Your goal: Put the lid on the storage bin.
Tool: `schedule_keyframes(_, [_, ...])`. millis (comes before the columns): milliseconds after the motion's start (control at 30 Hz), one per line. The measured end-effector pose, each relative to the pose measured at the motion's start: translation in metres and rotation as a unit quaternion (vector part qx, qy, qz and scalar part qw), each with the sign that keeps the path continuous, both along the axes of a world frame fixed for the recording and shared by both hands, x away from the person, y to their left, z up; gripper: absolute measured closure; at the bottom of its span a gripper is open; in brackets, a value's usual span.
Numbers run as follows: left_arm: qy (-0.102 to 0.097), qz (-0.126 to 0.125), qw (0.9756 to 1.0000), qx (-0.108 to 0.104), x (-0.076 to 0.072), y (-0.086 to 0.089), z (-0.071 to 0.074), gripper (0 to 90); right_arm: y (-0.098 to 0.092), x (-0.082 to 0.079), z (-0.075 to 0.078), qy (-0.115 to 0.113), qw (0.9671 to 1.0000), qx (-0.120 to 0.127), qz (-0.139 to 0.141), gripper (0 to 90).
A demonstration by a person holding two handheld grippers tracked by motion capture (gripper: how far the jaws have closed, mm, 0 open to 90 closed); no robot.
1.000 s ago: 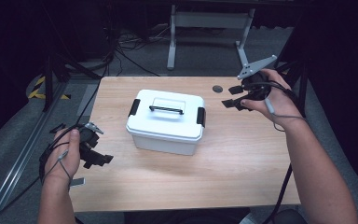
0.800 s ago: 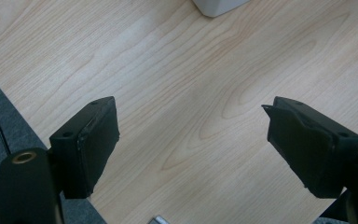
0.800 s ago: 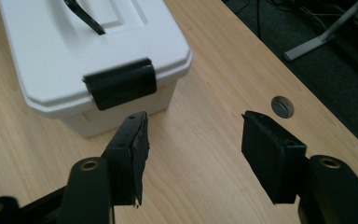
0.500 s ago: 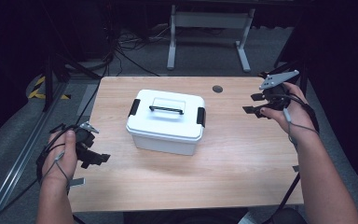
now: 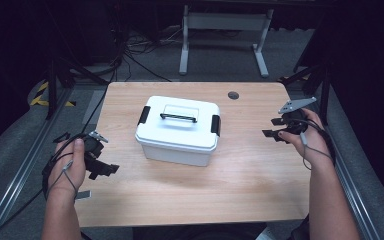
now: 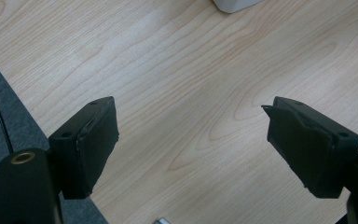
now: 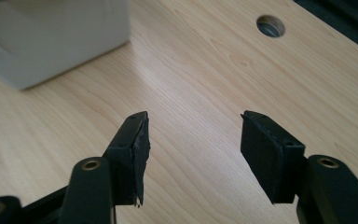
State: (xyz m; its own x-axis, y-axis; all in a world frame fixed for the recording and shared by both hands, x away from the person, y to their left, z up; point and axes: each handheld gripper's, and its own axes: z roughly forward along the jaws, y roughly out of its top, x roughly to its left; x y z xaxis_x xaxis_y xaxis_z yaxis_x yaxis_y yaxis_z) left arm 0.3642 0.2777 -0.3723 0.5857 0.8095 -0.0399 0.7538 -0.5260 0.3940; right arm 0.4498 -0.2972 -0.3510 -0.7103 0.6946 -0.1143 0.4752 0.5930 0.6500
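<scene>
Left tongs: lower left of the high view, over the counter's left edge; jaws wide apart, nothing between them; in the left gripper view bare wood lies under the gap.
Right tongs: right of the high view, near the counter's right edge; jaws apart, holding nothing; in the right gripper view they point toward the box.
Box: white, lid on, centre of the high view, well apart from both tongs; a corner shows upper left of the right gripper view.
Counter: pale wood grain, bare around the box.
Room: dark; grey floor either side, cables upper left, a grey frame's legs at top.
Counts: one box, one black handle, two black latches, one round hole, two tongs, two hands.
In the way: nothing lies between either tongs and the box.
</scene>
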Motion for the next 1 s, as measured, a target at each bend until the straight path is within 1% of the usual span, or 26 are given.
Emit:
schedule_keyframes(67, [0.001,-0.001,1.0,0.002,0.001,-0.001,-0.001,17.1,0.001,0.003,-0.01,0.009,0.9997,-0.016,-0.014,43.5])
schedule_keyframes(100, [0.001,-0.001,1.0,0.002,0.001,-0.001,-0.001,17.1,0.001,0.003,-0.01,0.009,0.9997,-0.016,-0.014,43.5])
schedule_keyframes(133, [0.002,0.0,1.0,0.002,0.001,-0.001,-0.002,17.1,0.002,0.005,-0.013,0.007,0.9996,-0.024,-0.012,43.7])
schedule_keyframes(167, [0.005,-0.003,1.0,0.004,0.002,-0.002,-0.002,17.1,0.002,0.006,-0.019,0.004,0.9998,-0.013,-0.017,43.7])
schedule_keyframes(200, [0.005,-0.003,1.0,0.004,0.002,-0.002,-0.002,17.1,0.002,0.006,-0.019,0.004,0.9998,-0.013,-0.017,43.7])
schedule_keyframes(233, [0.005,-0.003,1.0,0.005,0.002,-0.003,-0.003,17.1,0.002,0.007,-0.024,0.007,0.9998,-0.011,-0.016,43.2])
schedule_keyframes(400, [0.009,-0.011,0.9999,0.005,0.003,-0.005,-0.005,17.1,0.003,0.008,-0.037,0.02,0.9997,-0.012,-0.011,42.9])
schedule_keyframes(433, [0.012,-0.026,0.9996,0.005,0.004,-0.006,-0.007,17.2,0.002,0.009,-0.04,0.025,0.9995,-0.013,-0.011,42.9])
schedule_keyframes(467, [0.017,-0.03,0.9994,0.002,0.005,-0.007,-0.008,17.2,0.002,0.01,-0.042,0.027,0.9995,-0.012,-0.013,42.8])
schedule_keyframes(533, [0.021,-0.031,0.9993,0.002,0.006,-0.008,-0.009,17.1,0.002,0.011,-0.048,0.033,0.9992,-0.016,-0.012,42.6])
schedule_keyframes(600, [0.02,-0.029,0.9994,0.004,0.006,-0.008,-0.009,17.3,0.002,0.012,-0.051,0.035,0.9992,-0.018,-0.012,42.5])
schedule_keyframes(633, [0.018,-0.031,0.9993,0.005,0.007,-0.008,-0.009,17.3,0.002,0.012,-0.054,0.038,0.999,-0.021,-0.01,42.3])
schedule_keyframes(667, [0.019,-0.031,0.9993,0.003,0.007,-0.008,-0.01,17.3,0.002,0.013,-0.061,0.047,0.9986,-0.022,-0.008,42.3])
schedule_keyframes(700, [0.019,-0.031,0.9993,0.003,0.007,-0.008,-0.01,17.2,0.002,0.013,-0.061,0.047,0.9986,-0.022,-0.008,42.3])
schedule_keyframes(800, [0.019,-0.03,0.9994,0.003,0.007,-0.008,-0.01,17.2,0.001,0.014,-0.068,0.058,0.9978,-0.03,-0.009,42.1])
schedule_keyframes(833, [0.018,-0.03,0.9994,0.003,0.008,-0.008,-0.01,17.2,0.001,0.014,-0.07,0.065,0.9974,-0.032,-0.006,41.8])
schedule_keyframes(867, [0.021,-0.031,0.9993,0.002,0.008,-0.009,-0.011,17.2,0.0,0.015,-0.073,0.077,0.9966,-0.029,-0.004,41.6])
schedule_keyframes(933, [0.023,-0.034,0.9992,0.003,0.009,-0.009,-0.012,17.2,0.0,0.015,-0.076,0.083,0.9962,-0.027,-0.002,41.6])
schedule_keyframes(967, [0.023,-0.034,0.9992,0.003,0.009,-0.009,-0.012,17.2,0.001,0.015,-0.078,0.091,0.9954,-0.029,-0.003,41.6])
schedule_keyframes(1000, [0.023,-0.036,0.9991,0.003,0.009,-0.009,-0.011,17.2,0.001,0.016,-0.079,0.091,0.9953,-0.033,-0.001,41.6])
